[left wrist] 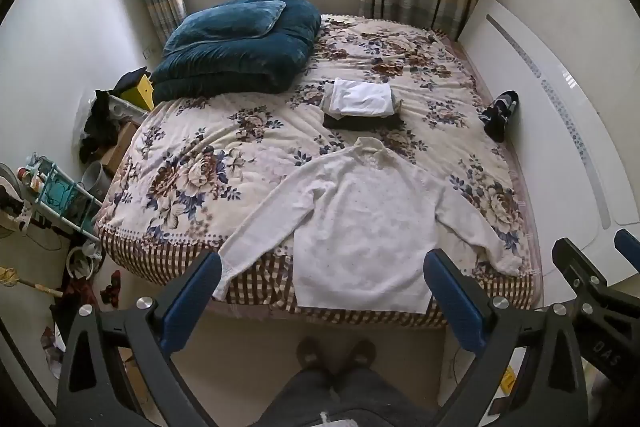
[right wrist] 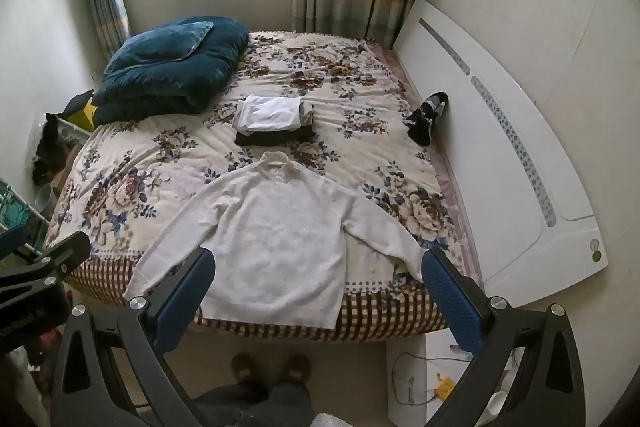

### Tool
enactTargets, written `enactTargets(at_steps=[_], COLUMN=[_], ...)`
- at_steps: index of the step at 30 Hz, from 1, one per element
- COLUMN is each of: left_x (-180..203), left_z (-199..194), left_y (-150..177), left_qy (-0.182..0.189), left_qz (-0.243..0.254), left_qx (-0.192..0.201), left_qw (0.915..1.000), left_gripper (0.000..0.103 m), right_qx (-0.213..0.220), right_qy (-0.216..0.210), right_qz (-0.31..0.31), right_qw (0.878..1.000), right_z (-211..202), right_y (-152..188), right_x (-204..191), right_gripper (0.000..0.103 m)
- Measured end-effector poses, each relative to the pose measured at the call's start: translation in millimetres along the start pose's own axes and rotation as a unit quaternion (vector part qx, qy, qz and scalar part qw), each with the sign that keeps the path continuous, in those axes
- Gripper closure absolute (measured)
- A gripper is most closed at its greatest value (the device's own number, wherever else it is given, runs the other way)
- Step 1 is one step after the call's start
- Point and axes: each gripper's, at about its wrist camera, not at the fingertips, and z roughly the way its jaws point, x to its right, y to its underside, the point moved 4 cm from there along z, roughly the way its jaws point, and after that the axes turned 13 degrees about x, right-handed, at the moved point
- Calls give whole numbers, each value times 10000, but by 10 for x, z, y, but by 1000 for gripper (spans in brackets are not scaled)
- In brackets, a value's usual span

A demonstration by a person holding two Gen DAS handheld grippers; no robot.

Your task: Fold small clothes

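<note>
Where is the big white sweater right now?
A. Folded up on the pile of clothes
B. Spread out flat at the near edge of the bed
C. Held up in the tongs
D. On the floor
B: the white sweater lies open on the bed with both sleeves out, and the folded pile sits beyond its collar.

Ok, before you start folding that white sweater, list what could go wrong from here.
1. The white sweater lies with its hem and one sleeve hanging over the bed's edge; a pull toward you may drag it onto the floor.
2. The other sleeve is bunched near the edge, so folding it as it lies could trap creases.
3. The folded pile sits just beyond the collar; sliding the sweater forward could knock it.
</note>
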Motion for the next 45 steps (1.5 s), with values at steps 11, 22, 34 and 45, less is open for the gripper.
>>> enactTargets(at_steps=[11, 22, 34, 45], left_x=[49, 6, 3, 1], left_z=[57, -15, -17, -47], left_y=[-54, -22, -20, -99], left_qy=[15, 38, 64, 51], left_qz=[-33, -41, -52, -53], left_qx=[53, 117, 135, 163], left_qw=[10000, 9999, 9999, 9998], left_gripper=[0, 0, 0, 0], right_qx=[5, 27, 60, 87], right_qy=[1, 5, 15, 32], right_qz=[-16, -19, -43, -49], right_qw=[10000, 10000, 10000, 9999], right_z=[-16, -76, -122, -138], right_y=[-14, -63, -142, -179], right_x=[12, -23, -30, -58], right_gripper=[0, 0, 0, 0])
